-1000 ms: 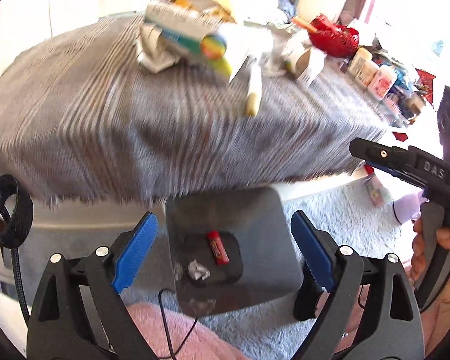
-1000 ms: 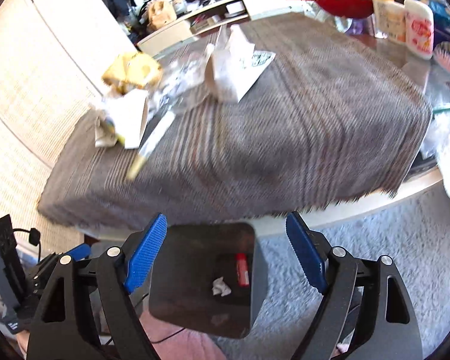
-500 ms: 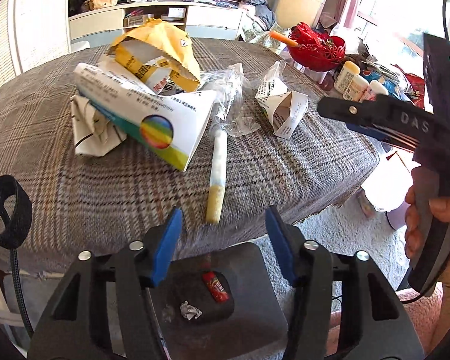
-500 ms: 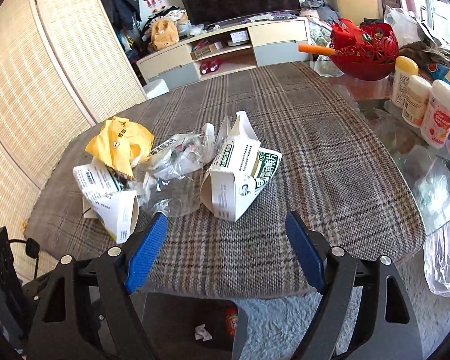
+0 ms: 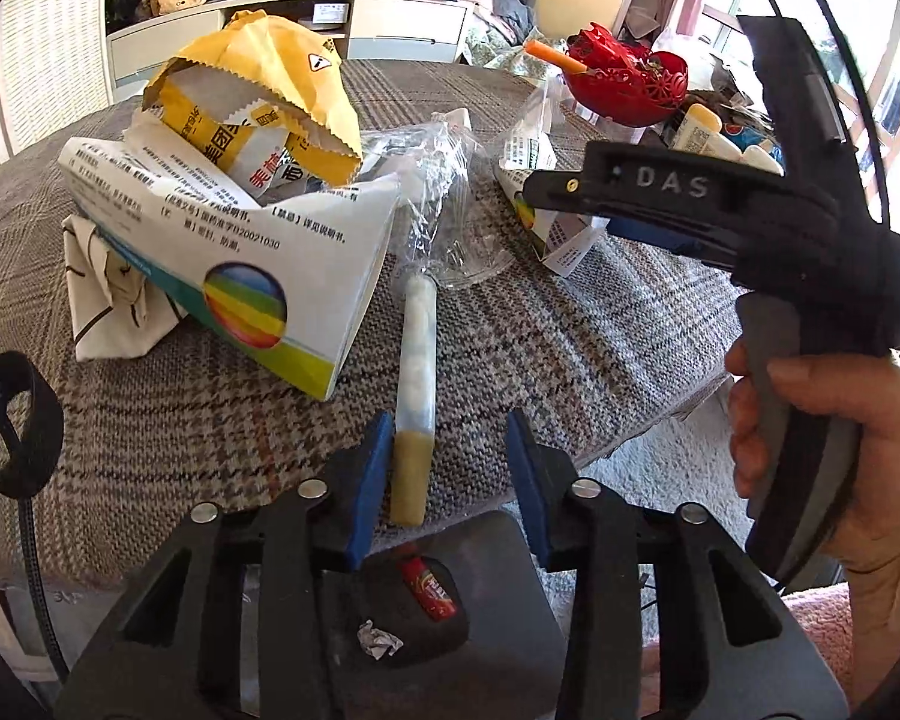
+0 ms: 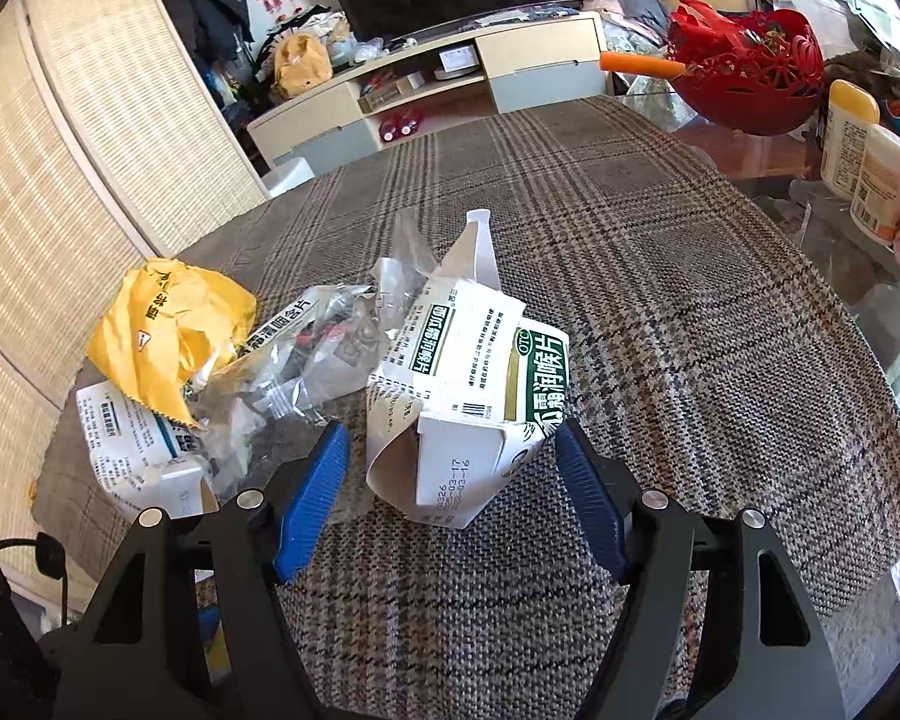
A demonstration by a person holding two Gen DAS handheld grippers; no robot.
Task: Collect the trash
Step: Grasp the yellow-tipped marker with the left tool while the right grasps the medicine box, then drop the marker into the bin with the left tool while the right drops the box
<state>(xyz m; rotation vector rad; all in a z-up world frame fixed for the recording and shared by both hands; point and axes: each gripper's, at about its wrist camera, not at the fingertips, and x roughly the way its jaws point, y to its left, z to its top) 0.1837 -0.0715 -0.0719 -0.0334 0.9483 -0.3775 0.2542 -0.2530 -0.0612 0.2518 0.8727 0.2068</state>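
My left jaws have just been narrowing around the yellow-tipped tube, not yet pinching; I should centre it before closing. My right jaws, closing slowly and standing wide, straddle the crushed green carton without touching. Both lie on the counter. The rainbow box crowds the tube; the bin waits below the edge.

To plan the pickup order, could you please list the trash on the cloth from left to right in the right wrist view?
Yellow wrapper → clear plastic bag → green-print carton.
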